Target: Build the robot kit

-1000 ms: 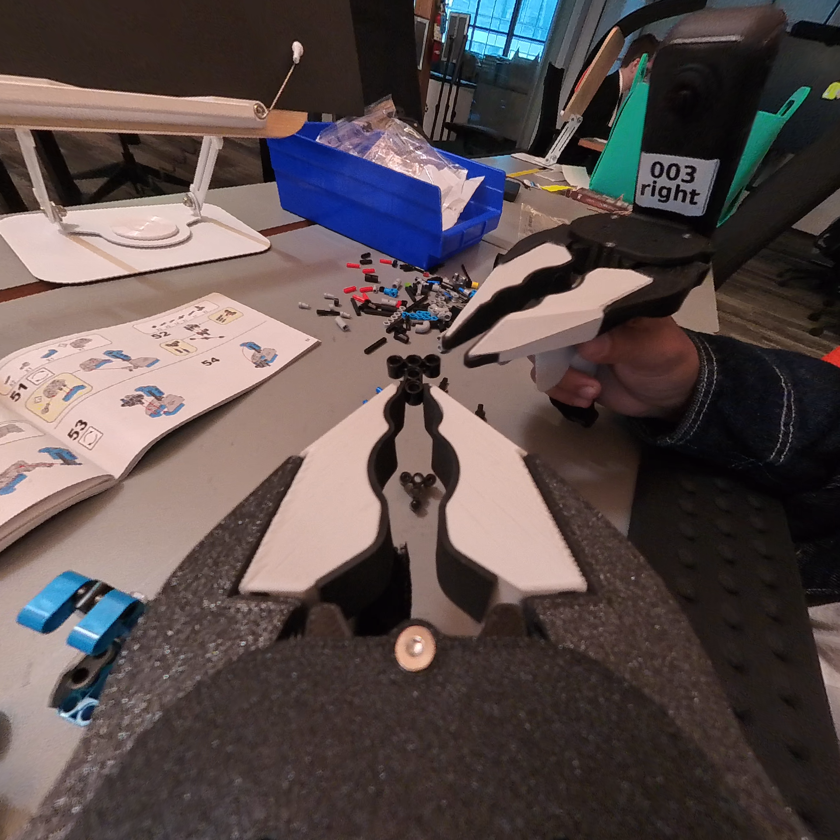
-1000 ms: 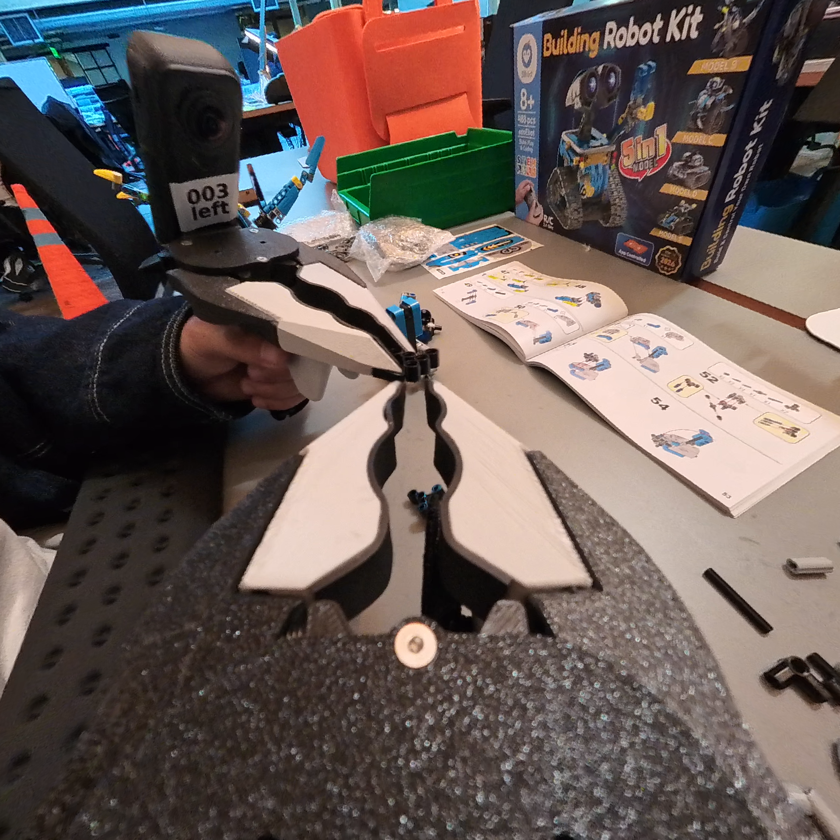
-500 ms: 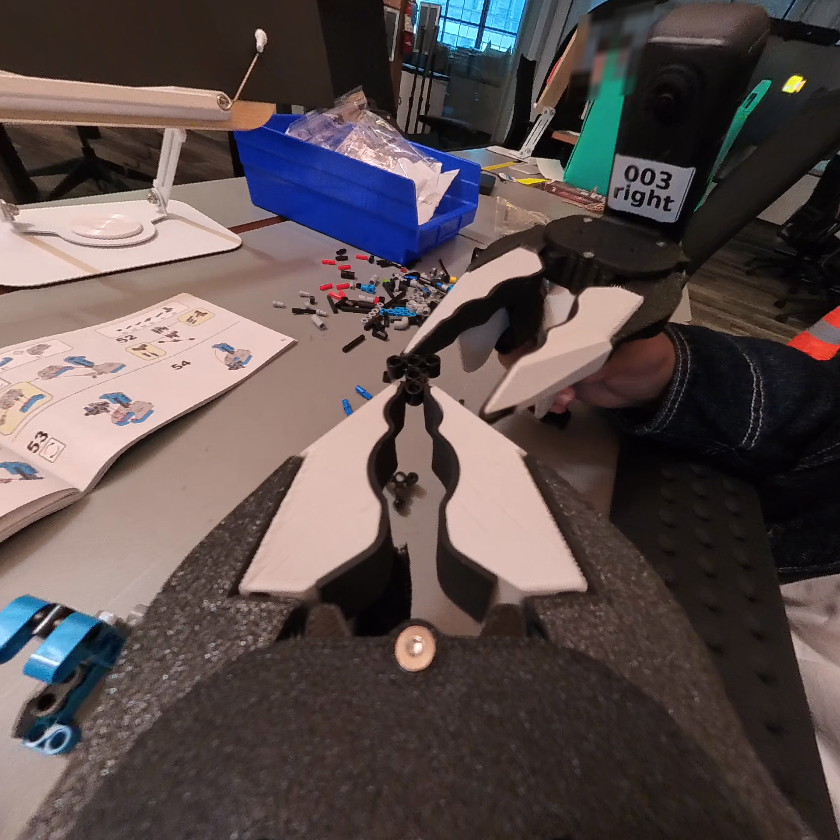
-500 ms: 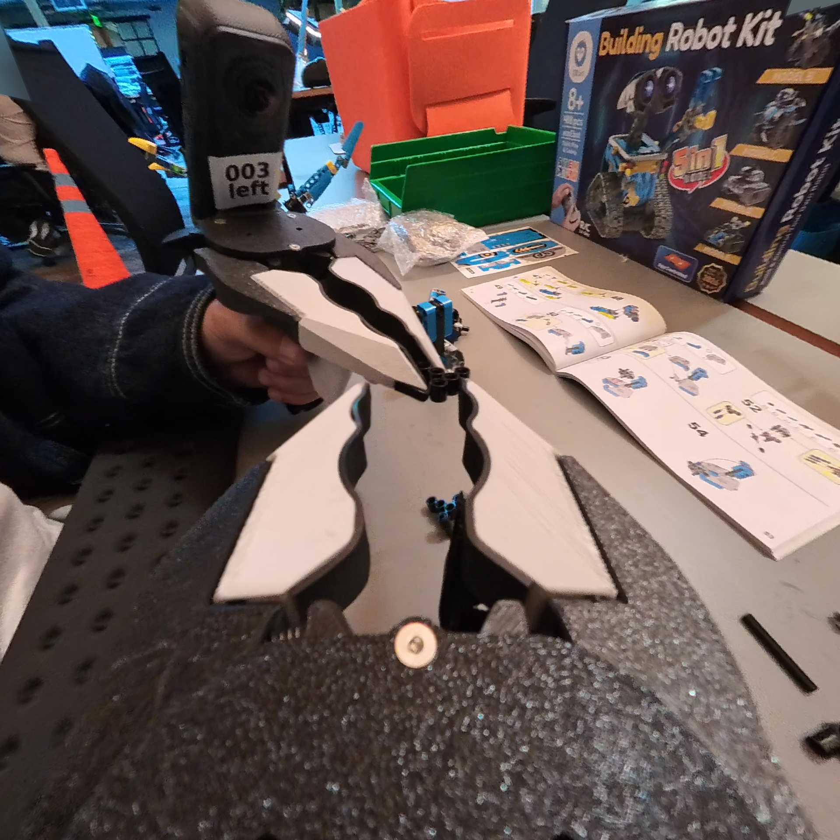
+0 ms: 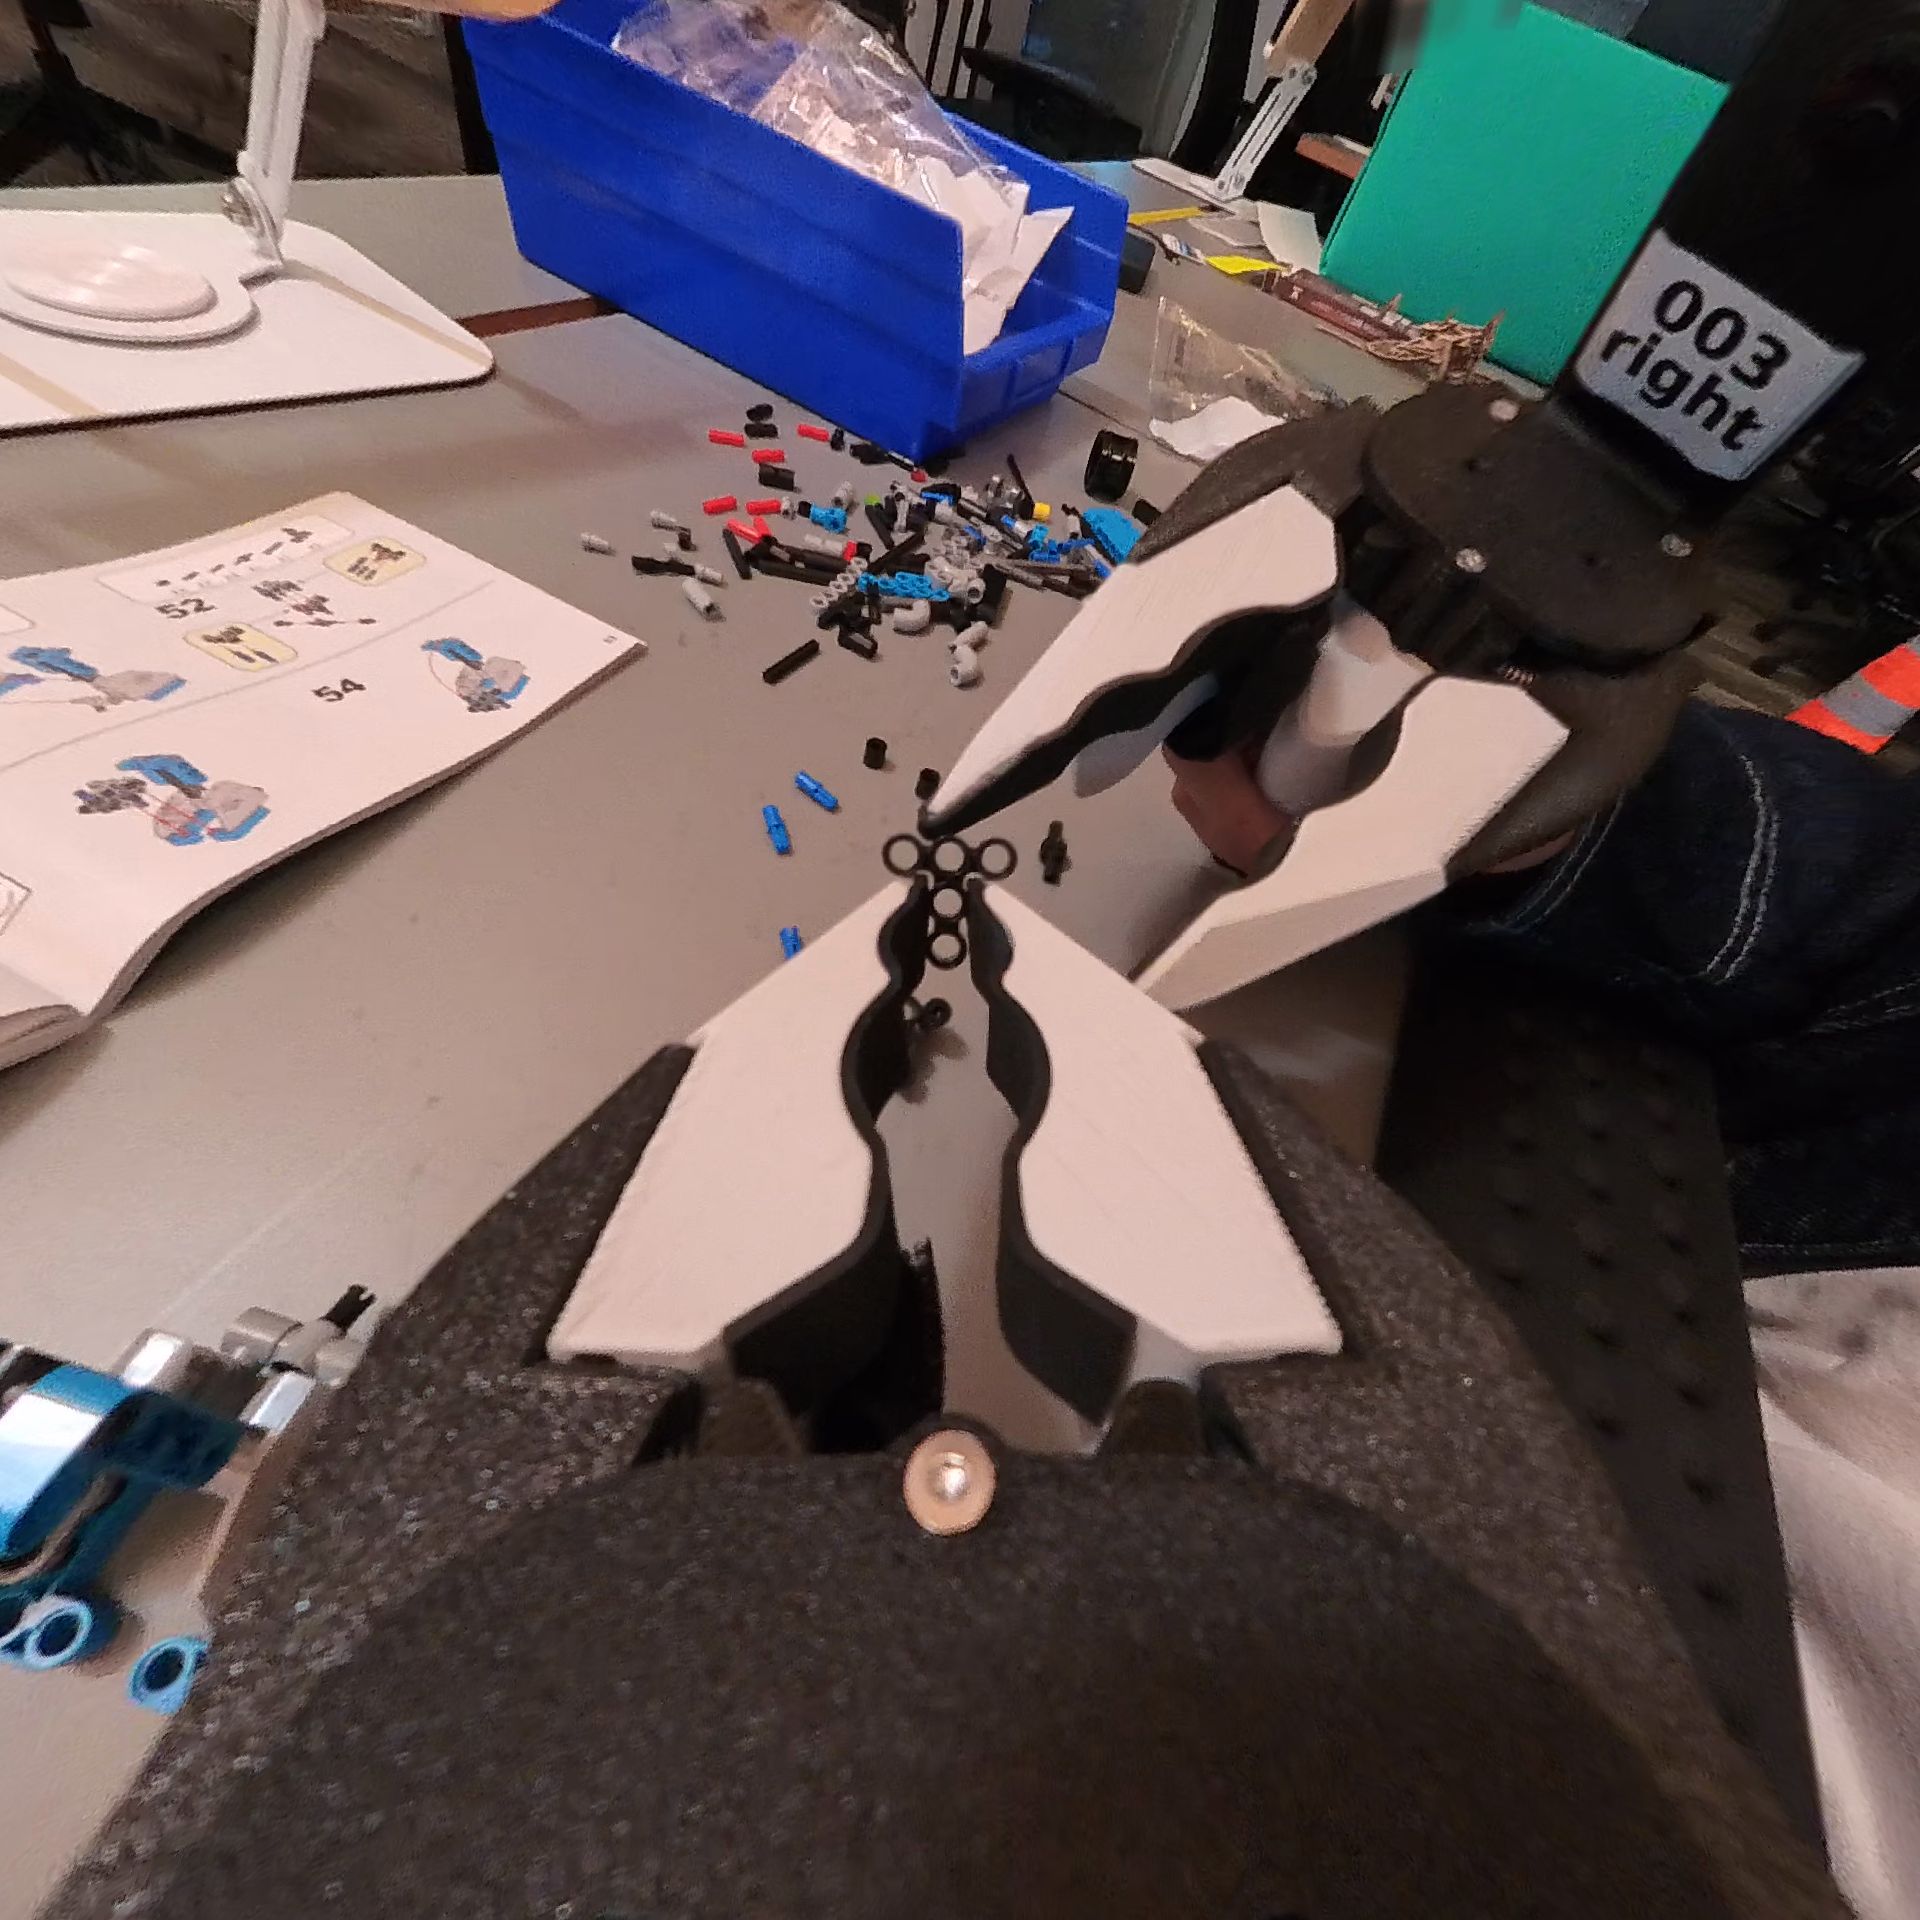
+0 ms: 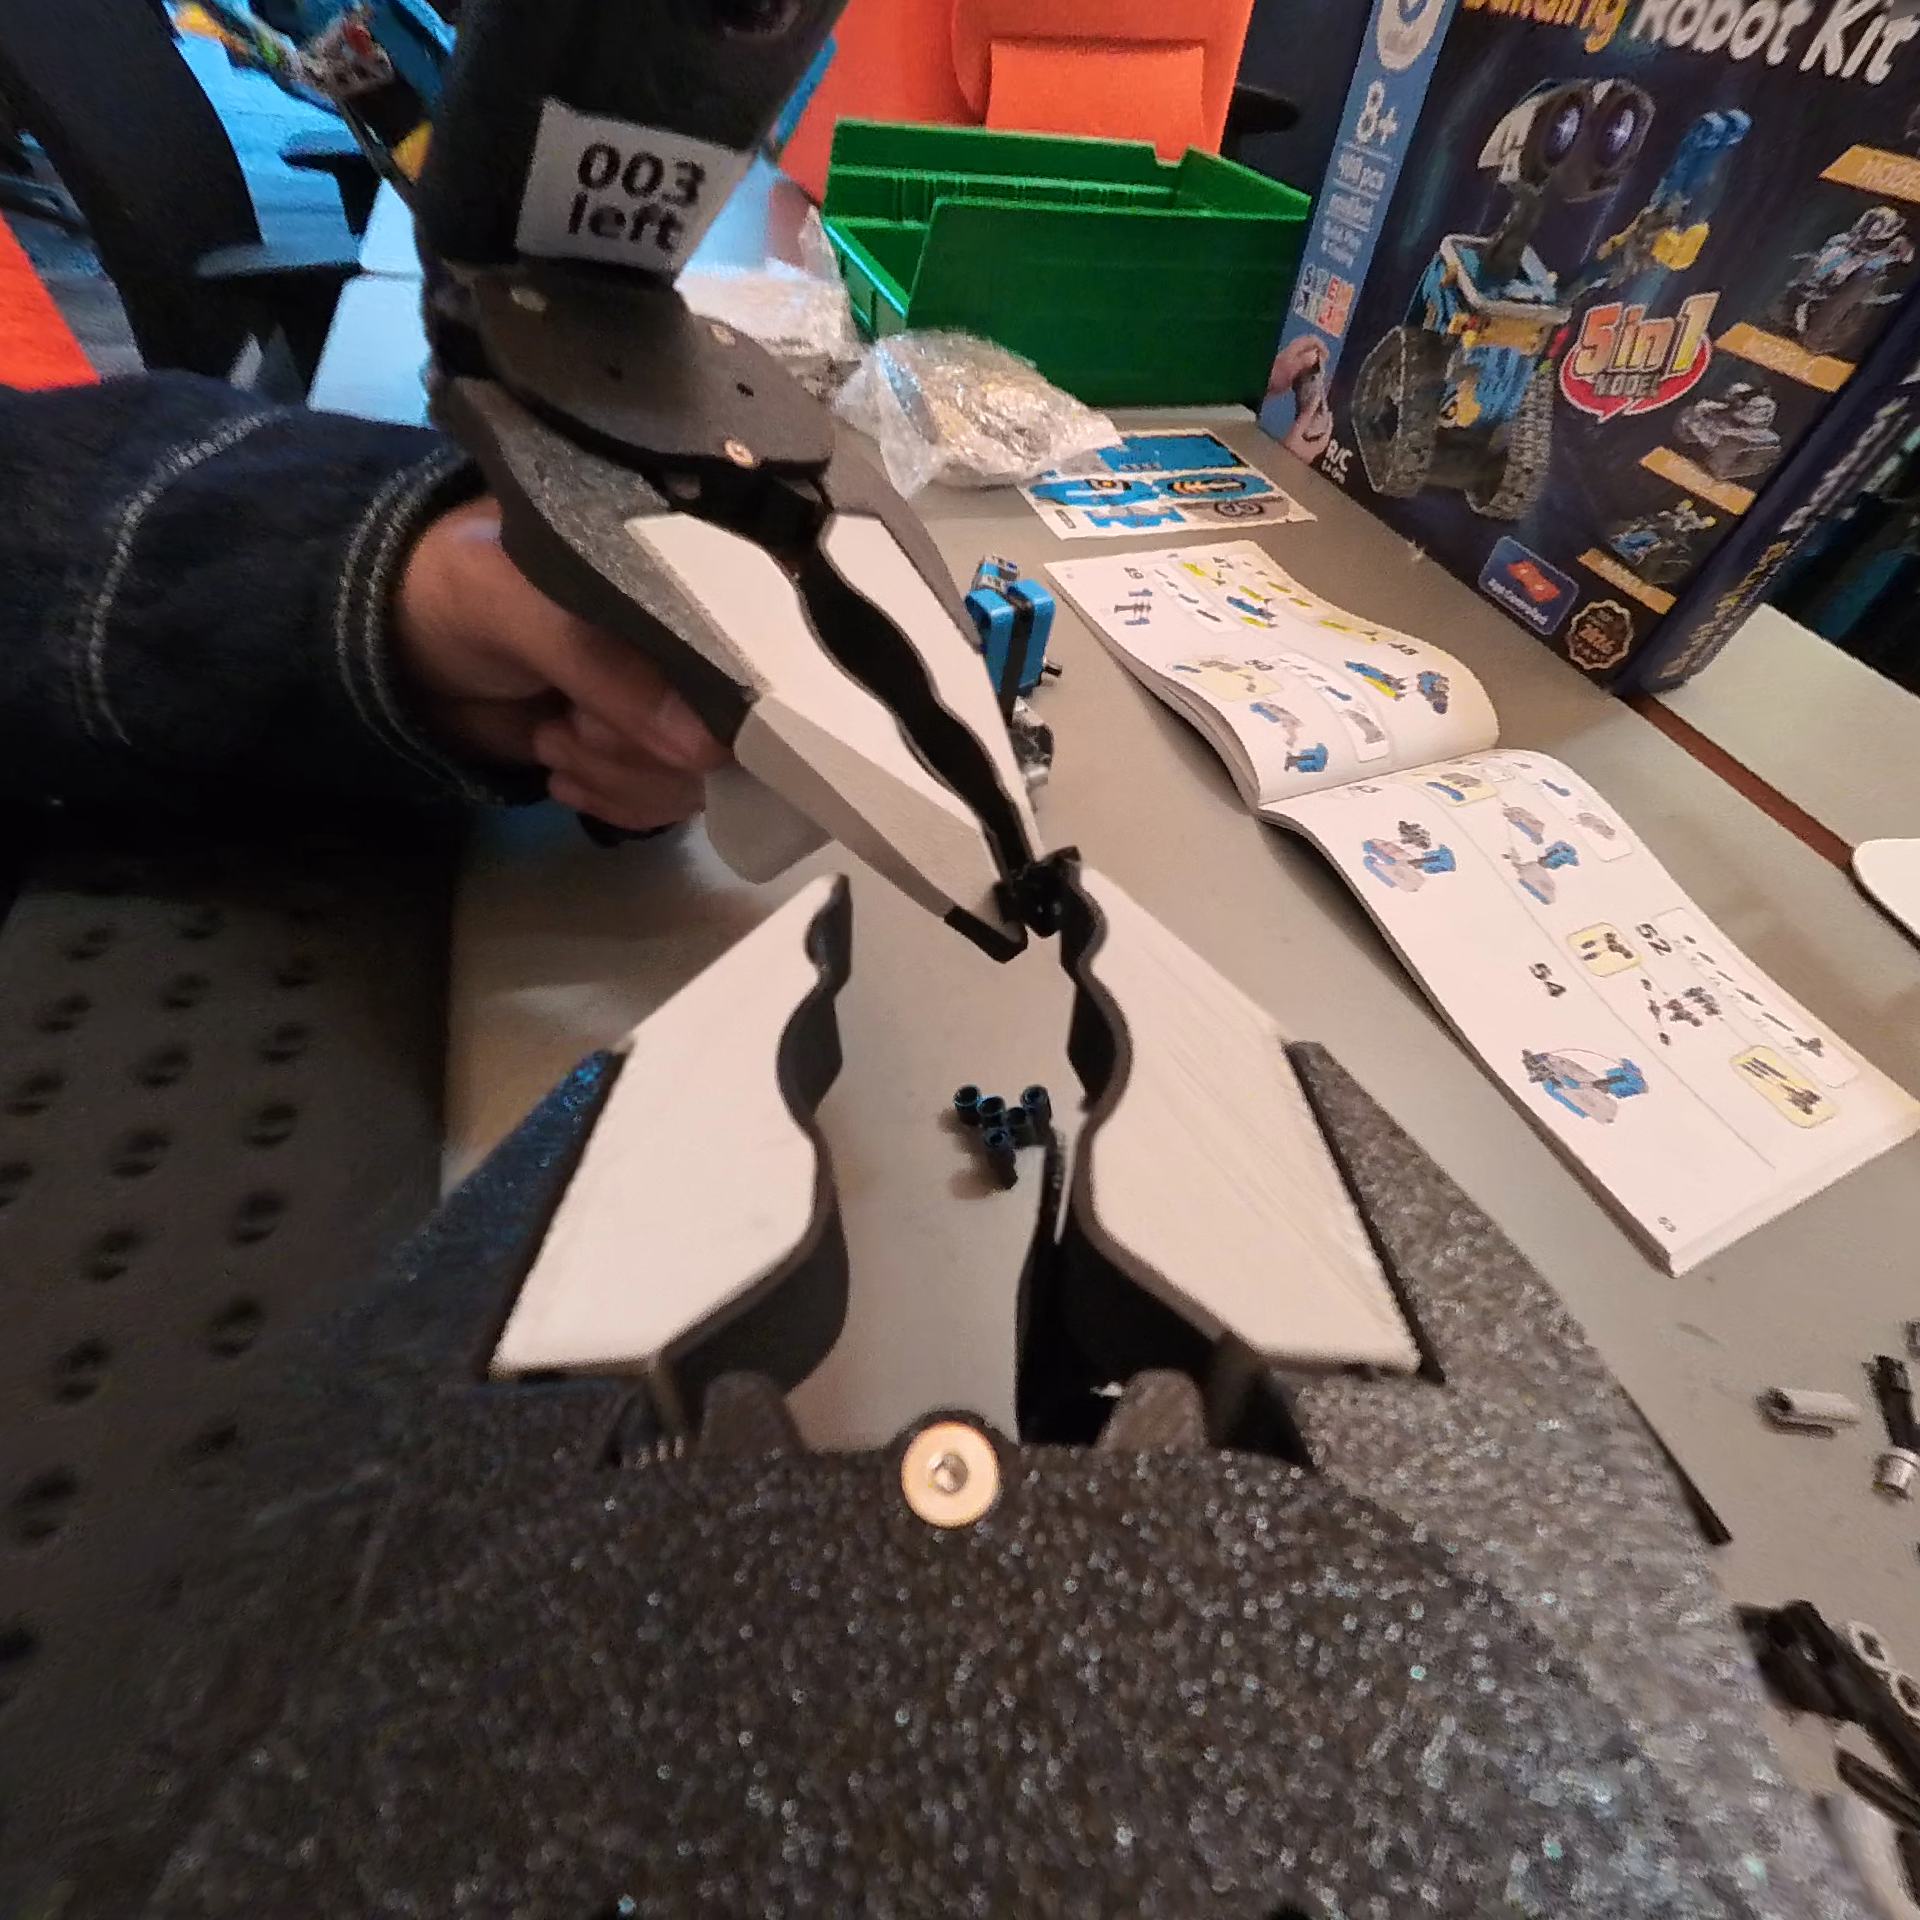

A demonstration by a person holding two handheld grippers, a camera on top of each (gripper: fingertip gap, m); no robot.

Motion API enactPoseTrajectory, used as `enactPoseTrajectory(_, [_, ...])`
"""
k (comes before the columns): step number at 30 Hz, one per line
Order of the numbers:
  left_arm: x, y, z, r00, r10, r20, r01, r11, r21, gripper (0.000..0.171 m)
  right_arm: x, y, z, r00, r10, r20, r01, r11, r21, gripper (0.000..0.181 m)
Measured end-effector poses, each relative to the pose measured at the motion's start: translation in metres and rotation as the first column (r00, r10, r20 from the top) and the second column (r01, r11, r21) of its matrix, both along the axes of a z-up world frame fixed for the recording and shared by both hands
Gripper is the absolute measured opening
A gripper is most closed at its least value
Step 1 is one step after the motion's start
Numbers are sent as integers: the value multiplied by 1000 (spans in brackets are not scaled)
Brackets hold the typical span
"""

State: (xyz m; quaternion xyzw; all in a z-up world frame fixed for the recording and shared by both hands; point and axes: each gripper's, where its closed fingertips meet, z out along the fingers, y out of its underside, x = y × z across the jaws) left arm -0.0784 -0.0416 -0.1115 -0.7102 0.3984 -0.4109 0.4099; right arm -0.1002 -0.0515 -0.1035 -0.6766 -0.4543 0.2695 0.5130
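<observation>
My left gripper (image 5: 948,906) is shut on a black T-shaped beam (image 5: 948,878) with round holes and holds it above the grey table (image 5: 436,1039). My right gripper (image 6: 961,894) is open wide. In the left wrist view the right gripper (image 5: 1029,899) comes in from the right, and its upper fingertip (image 5: 935,816) touches the top of the beam. In the right wrist view the left gripper (image 6: 1013,914) holds the beam (image 6: 1042,894) right at my right finger's tip. A small dark piece (image 6: 1000,1122) lies on the table below.
A pile of small parts (image 5: 894,561) lies before a blue bin (image 5: 790,260). An open instruction booklet (image 6: 1558,935) lies beside a green bin (image 6: 1039,270) and a kit box (image 6: 1610,312). A blue assembly (image 6: 1008,634) stands behind the left gripper. A black perforated mat (image 6: 156,1143) lies near the person. My left and right fingertips are right by each other. My left gripper's tips are some 6 cm from the small dark piece (image 6: 1000,1122).
The right gripper has opened from shut to wide and moved in until one fingertip meets the beam. The left gripper keeps the beam and has tipped downward a little.
</observation>
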Motion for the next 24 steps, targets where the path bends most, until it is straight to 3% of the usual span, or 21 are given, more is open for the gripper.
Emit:
enactPoseTrajectory(2, [-3,5,4,999,39,-2,-39,998,48,7,3,4,3,1000,-16,-2,17,1000,9,39])
enactPoseTrajectory(5, [-15,16,3,993,111,-38,-106,988,110,7,40,32,7,986,-164,27,165,985,-54,29])
enactPoseTrajectory(7, [-16,15,3,994,108,-31,-105,990,94,7,73,52,-17,952,-230,203,255,961,-109,24])
enactPoseTrajectory(9, [-16,16,4,994,109,-28,-106,990,97,7,85,54,-45,923,-136,359,213,959,-185,24])
enactPoseTrajectory(12, [-17,18,0,991,120,-51,-114,988,104,7,69,43,-59,926,81,368,46,945,-323,28])
enactPoseTrajectory(17, [-16,17,-2,991,117,-69,-108,987,116,7,88,69,-70,840,134,526,23,959,-282,30])
enactPoseTrajectory(24, [-14,15,-3,994,94,-61,-88,992,90,7,94,65,-75,838,403,369,-208,860,-466,26])
